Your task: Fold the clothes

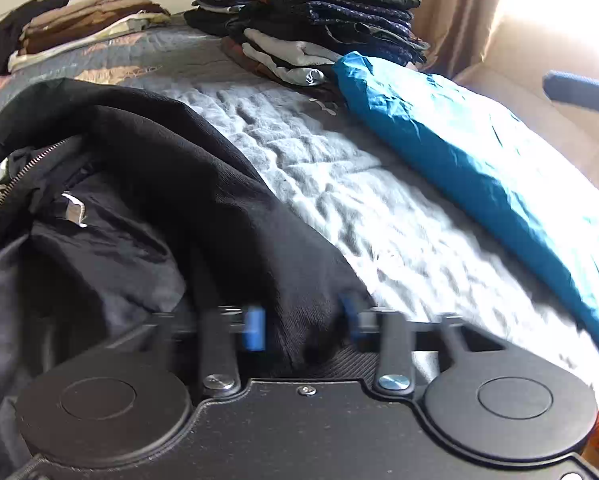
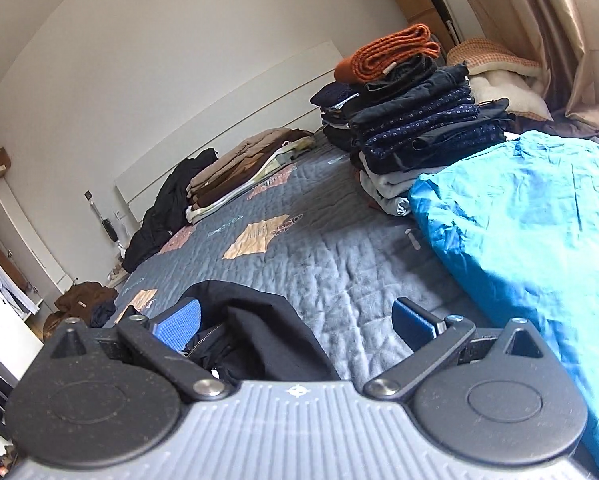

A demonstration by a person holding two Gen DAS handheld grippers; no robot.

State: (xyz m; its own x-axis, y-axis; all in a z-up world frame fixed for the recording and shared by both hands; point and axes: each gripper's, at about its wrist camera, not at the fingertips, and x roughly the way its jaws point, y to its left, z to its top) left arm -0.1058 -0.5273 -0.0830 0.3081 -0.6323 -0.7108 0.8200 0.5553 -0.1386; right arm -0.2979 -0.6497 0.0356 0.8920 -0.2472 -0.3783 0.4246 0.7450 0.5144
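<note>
A wide bed under a grey quilted bedspread with tan and pink patches (image 2: 299,240) fills both views, its middle an open stretch of bare quilt running from the near edge to the white headboard panel (image 2: 235,136) against the pale wall. Along the right side lies a bright teal cotton sheet (image 2: 531,216), spread flat and creased, its near corner reaching the bed's right edge. At the near left a black zip-up jacket with a metal zipper (image 1: 147,184) lies heaped and unfolded on the quilt, its hem bunched toward the front edge. A tall stack of folded dark clothes topped by an orange knitted piece (image 2: 411,120) stands just behind the sheet's far corner, touching it, and a lower pile of folded beige and brown garments (image 2: 243,164) sits near the headboard with a black garment (image 2: 171,208) slumped beside it at the bed's left edge. Beige curtains (image 2: 539,24) hang at the far right by a bright window. The left claw (image 1: 305,326), blurred, has a fold of the jacket's black cloth between its blue pads (image 1: 255,328), which stand narrowly apart around it; I cannot tell whether they press on it. The right claw (image 2: 295,320) stands wide apart and holds nothing, the jacket's edge lying below its left blue finger (image 2: 179,320)
</note>
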